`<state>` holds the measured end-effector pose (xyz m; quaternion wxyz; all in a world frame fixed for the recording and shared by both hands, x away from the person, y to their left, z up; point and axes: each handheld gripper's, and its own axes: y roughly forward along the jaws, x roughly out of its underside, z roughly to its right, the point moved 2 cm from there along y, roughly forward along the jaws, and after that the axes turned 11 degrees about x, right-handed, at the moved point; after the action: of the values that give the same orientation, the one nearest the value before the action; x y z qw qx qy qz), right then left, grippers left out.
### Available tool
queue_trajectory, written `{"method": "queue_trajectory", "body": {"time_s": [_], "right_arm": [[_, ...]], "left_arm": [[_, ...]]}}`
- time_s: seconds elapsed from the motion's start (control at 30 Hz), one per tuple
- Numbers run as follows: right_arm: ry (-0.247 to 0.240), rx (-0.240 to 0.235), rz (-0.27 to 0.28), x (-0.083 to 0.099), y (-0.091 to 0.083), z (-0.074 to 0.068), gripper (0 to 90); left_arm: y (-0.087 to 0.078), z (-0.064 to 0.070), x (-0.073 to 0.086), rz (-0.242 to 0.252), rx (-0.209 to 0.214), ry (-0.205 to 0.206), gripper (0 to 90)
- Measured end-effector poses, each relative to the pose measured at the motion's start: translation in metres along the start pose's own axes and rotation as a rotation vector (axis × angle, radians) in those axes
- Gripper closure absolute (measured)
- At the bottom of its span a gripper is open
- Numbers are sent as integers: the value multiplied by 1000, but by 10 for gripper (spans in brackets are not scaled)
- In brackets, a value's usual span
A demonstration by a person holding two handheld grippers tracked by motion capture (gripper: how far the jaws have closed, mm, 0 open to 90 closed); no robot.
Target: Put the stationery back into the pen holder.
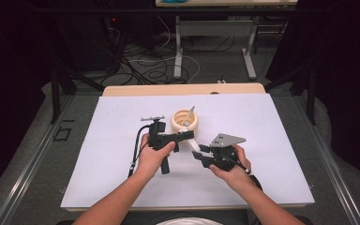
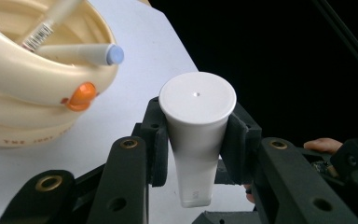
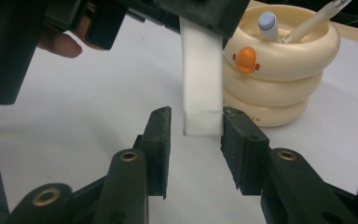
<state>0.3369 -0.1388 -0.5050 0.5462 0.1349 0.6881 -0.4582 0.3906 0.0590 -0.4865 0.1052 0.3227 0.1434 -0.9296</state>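
A white squeeze tube (image 2: 193,154) with a round flat cap (image 2: 197,97) hangs above the white table, and my left gripper (image 2: 197,140) is shut on it just below the cap. In the high view the left gripper (image 1: 186,136) sits in front of a cream ringed pen holder (image 1: 184,123), with the tube (image 1: 195,146) slanting down toward my right gripper (image 1: 201,153). In the right gripper view the tube's flat end (image 3: 200,116) lies between the right gripper (image 3: 195,140) pads. That gripper is open, with a gap on the left side.
The pen holder (image 3: 279,70) has an orange duck bill (image 3: 245,59) and holds a blue-capped marker (image 2: 81,53) and a thin pen (image 1: 190,114). It stands close behind the tube. A white sheet (image 1: 98,154) covers the table. Cables and table legs lie beyond the far edge.
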Motion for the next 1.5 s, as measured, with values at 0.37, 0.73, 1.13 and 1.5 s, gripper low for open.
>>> {"method": "queue_trajectory", "body": {"time_s": [0.37,0.73,1.13,1.5], "right_arm": [[10,0,-32,4,4,5,584],[10,16,-58,9,8,10,535],[-54,36,-85,14,15,14,439],[-89,23,-83,15,15,21,389]], "left_arm": [[-8,-2,-16,30,-35,34,663],[-16,-3,-36,49,-80,70,663],[-17,-3,-50,61,-103,98,663],[-12,3,-61,51,-128,150,663]]}}
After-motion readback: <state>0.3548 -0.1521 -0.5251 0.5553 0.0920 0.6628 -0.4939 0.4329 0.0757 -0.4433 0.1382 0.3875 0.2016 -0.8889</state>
